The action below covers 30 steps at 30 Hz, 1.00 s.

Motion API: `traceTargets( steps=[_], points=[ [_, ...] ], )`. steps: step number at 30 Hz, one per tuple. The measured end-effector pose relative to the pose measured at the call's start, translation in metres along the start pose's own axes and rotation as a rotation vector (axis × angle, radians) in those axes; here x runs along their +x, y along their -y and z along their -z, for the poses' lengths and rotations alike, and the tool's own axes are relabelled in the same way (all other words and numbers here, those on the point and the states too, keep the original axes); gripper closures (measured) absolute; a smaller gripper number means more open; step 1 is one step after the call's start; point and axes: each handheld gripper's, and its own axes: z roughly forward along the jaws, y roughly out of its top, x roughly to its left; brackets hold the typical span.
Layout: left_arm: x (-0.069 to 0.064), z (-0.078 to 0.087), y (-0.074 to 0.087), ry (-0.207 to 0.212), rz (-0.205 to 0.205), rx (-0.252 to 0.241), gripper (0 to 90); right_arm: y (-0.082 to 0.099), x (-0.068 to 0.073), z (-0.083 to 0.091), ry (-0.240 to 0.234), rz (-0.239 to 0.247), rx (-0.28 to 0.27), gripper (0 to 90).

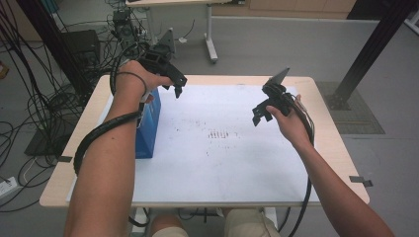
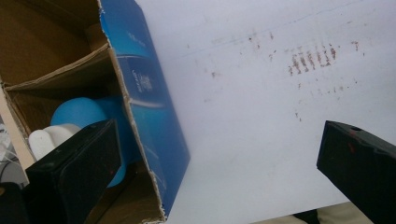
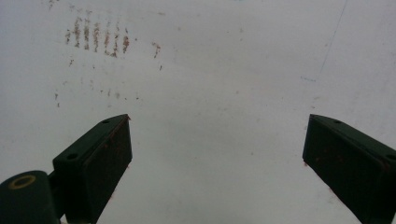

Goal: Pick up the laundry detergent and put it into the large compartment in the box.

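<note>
I hold my left gripper [image 1: 170, 84] above the far left part of the tabletop [image 1: 326, 143], over the open top of the blue cardboard box [image 1: 148, 126]. Its jaws are wide apart and nothing is between them. In the left gripper view, one jaw stands over the inside of the box and the other jaw stands over the white sheet [image 2: 261, 116], so the blue wall of the box [image 2: 152, 112] lies between the two jaws but below them, not touched.

The box stands near the left edge of the tabletop, on the left border of the white sheet [image 1: 222, 148], with its flaps open. Inside I see brown cardboard dividers and, in one compartment, a blue rounded object [image 2: 79, 114] with a white part [image 2: 46, 140] beside it. What it is exactly I cannot tell.

My right gripper [image 1: 261, 111] hangs over the right half of the sheet, toward the far right corner, well apart from the box. Its jaws are spread wide too, with only the bare sheet [image 3: 210, 93] under them. Some brownish marks [image 1: 221, 134] are on the sheet near its middle.
</note>
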Motion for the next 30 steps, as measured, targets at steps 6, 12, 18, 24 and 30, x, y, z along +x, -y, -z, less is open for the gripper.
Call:
traceTargets(
  steps=[6, 12, 18, 24, 30],
  points=[
    [-0.006, 0.0, -0.003, -0.001, -0.014, 0.008, 0.3, 0.001, 0.0, 0.001, 0.001, 0.0, -0.002, 7.9],
    [-0.01, 0.0, -0.006, 0.002, -0.024, 0.008, 0.3, 0.001, -0.002, 0.001, 0.004, -0.002, -0.002, 7.9],
    [-0.012, -0.001, -0.008, 0.0, -0.029, 0.015, 0.3, 0.001, -0.004, 0.002, 0.002, -0.005, -0.003, 7.9],
    [-0.014, -0.001, -0.009, 0.004, -0.036, 0.014, 0.3, 0.002, -0.003, 0.002, 0.003, -0.004, -0.005, 7.9],
    [-0.014, -0.001, -0.008, 0.004, -0.037, 0.013, 0.3, 0.003, -0.004, 0.003, 0.002, -0.004, -0.008, 7.9]
  ],
)
